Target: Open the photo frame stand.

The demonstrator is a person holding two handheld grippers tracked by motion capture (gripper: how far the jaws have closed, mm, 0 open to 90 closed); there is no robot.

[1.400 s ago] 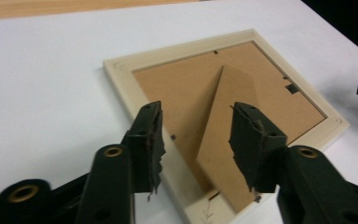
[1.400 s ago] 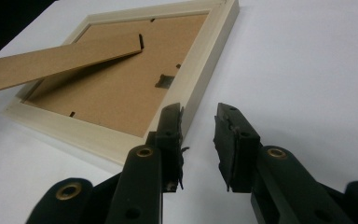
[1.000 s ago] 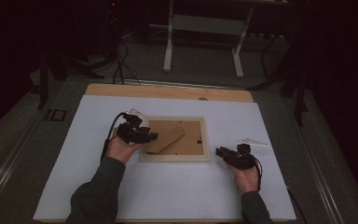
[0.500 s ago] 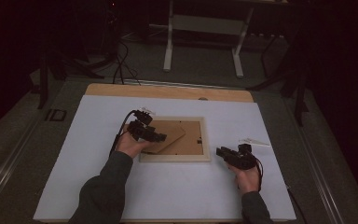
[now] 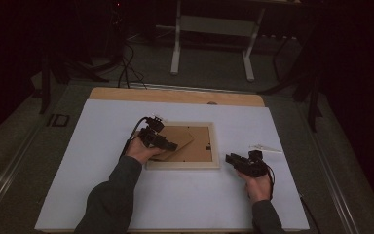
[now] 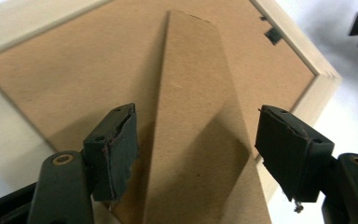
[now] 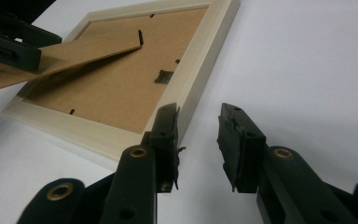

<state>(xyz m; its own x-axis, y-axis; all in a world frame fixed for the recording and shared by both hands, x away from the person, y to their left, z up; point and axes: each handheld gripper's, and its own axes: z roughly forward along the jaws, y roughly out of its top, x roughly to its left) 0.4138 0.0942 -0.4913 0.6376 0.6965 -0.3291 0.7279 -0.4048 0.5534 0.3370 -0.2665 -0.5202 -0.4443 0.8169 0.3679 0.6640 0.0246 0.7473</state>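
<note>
Your left claw (image 5: 168, 145) sits over the left part of the picture frame (image 5: 214, 163), which lies face down in the middle of the white tabletop (image 5: 78, 161). Its jaws have just been opening, and now they stand wide, one on each side of the brown stand flap (image 6: 200, 116). The pads do not press on the flap, so this claw holds nothing. In your right claw's camera the flap is lifted a little off the brown back board (image 7: 116, 93).

What could go wrong: if you shut the left claw crooked, I think the thin flap could bend or slip out. If you pull up hard, the whole frame might lift or slide, because nothing holds it down.

Your right claw (image 5: 230, 159) rests on the tabletop just right of the frame, partly open and empty. One jaw is close to the frame's pale edge, so a bump could push the frame.

Far right lies a small pale strip (image 5: 265, 148), well away. A wooden board edge (image 5: 175, 95) shows at the far side. Nothing stands in your way.
</note>
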